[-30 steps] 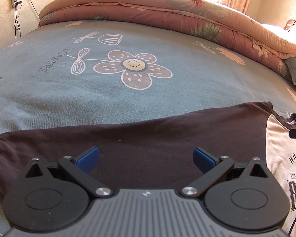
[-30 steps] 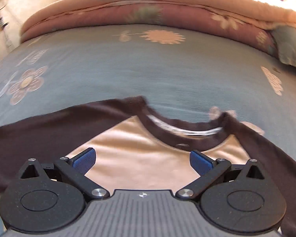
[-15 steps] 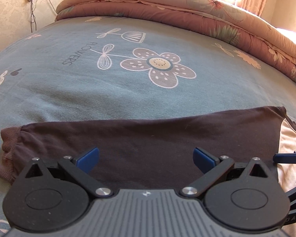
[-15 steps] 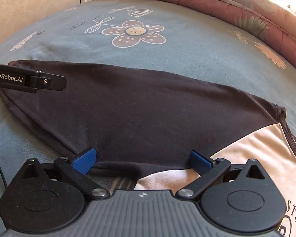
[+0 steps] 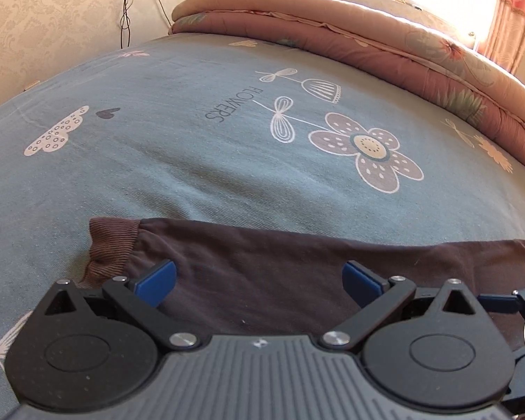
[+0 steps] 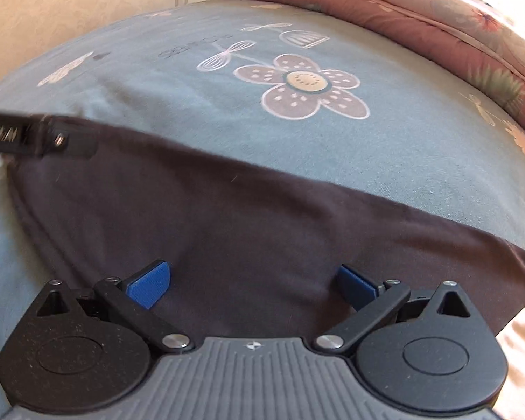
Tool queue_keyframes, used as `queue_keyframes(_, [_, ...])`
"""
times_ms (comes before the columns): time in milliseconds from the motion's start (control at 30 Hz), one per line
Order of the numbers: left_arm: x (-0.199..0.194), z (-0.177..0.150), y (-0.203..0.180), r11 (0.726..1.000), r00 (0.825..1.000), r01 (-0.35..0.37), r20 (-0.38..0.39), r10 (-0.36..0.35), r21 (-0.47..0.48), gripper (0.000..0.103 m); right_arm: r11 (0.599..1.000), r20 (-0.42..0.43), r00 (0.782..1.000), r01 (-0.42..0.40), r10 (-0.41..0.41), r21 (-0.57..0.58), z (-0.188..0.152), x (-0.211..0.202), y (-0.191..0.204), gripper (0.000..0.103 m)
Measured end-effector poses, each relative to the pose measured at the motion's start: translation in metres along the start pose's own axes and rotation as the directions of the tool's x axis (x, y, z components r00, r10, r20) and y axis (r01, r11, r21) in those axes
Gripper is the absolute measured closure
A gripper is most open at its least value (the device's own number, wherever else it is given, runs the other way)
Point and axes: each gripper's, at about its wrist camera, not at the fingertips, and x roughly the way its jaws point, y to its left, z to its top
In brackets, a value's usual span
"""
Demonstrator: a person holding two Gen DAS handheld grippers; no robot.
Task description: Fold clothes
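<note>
Currently, a long-sleeved shirt (image 5: 297, 273) lies flat on the bed (image 5: 192, 161), its dark brown sleeve (image 6: 227, 217) stretched out across the blue-grey flowered sheet. The ribbed cuff (image 5: 110, 245) at the sleeve's end sits just ahead of the left gripper (image 5: 259, 276), toward its left finger. The left gripper is spread wide with nothing between its blue pads (image 5: 157, 281), poised over the sleeve. The right gripper (image 6: 252, 285) is likewise released, fingers apart above the upper part of the same sleeve, near where the dark fabric meets the cream body panel (image 6: 521, 336) of the shirt. A folded pink quilt (image 5: 385, 38) lies along the far edge of the bed, well apart from the shirt. No containers appear in either view.
</note>
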Motion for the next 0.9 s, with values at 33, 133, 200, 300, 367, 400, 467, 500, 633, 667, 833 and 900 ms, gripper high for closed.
queue_keyframes(33, [-0.002,0.001,0.003,1.0,1.0,-0.001,0.006,0.001,-0.008,0.002,0.999,-0.022,0.999,-0.03,0.03,-0.017,0.001,-0.004,0.001,0.0])
queue_keyframes(133, [-0.01,0.002,0.007,1.0,1.0,-0.005,0.027,0.006,-0.011,0.002,0.989,0.06,0.991,-0.117,0.122,-0.091,0.015,-0.007,0.014,0.0])
queue_keyframes(200, [-0.015,0.003,0.011,1.0,0.999,-0.008,0.041,0.009,-0.02,0.002,0.976,0.129,0.977,-0.151,0.172,-0.155,0.025,-0.007,0.024,0.0])
queue_keyframes(300, [-0.018,0.005,0.017,0.999,0.999,-0.009,0.053,0.011,-0.037,0.002,0.97,0.135,0.973,-0.163,0.188,-0.18,0.04,0.02,0.034,0.0])
queue_keyframes(367, [-0.019,0.007,0.02,0.999,0.998,-0.007,0.06,0.01,-0.048,0.002,0.97,0.115,0.967,-0.214,0.227,-0.112,0.037,0.031,0.032,0.0])
queue_keyframes(400, [-0.019,0.007,0.022,0.999,0.998,-0.006,0.064,0.009,-0.054,0.002,0.968,0.115,0.964,-0.225,0.238,-0.112,0.033,0.027,0.034,0.0])
queue_keyframes(467, [-0.019,0.008,0.023,0.998,0.998,-0.001,0.065,0.005,-0.058,0.002,0.95,0.078,0.952,-0.285,0.296,-0.13,0.024,0.016,0.036,0.0])
queue_keyframes(500, [-0.019,0.008,0.022,0.999,0.998,0.002,0.062,0.001,-0.052,0.002,0.939,0.059,0.945,-0.31,0.321,-0.146,0.02,0.011,0.038,0.0])
queue_keyframes(633, [-0.019,0.006,0.017,0.999,0.998,0.007,0.055,-0.005,-0.033,0.002,0.925,0.02,0.934,-0.351,0.358,-0.148,0.027,-0.002,0.037,0.0])
queue_keyframes(667, [-0.02,0.005,0.016,1.0,0.998,0.007,0.056,-0.005,-0.029,0.002,0.927,0.059,0.931,-0.352,0.361,-0.128,0.031,-0.003,0.034,0.0])
queue_keyframes(833, [-0.019,0.006,0.019,0.999,0.998,0.013,0.059,-0.01,-0.038,0.002,0.944,0.134,0.936,-0.315,0.326,-0.094,0.045,0.01,0.027,0.0])
queue_keyframes(900, [-0.016,0.007,0.02,0.999,0.999,0.009,0.051,-0.007,-0.046,0.002,0.941,0.1,0.936,-0.333,0.339,-0.065,0.041,0.015,0.024,0.0])
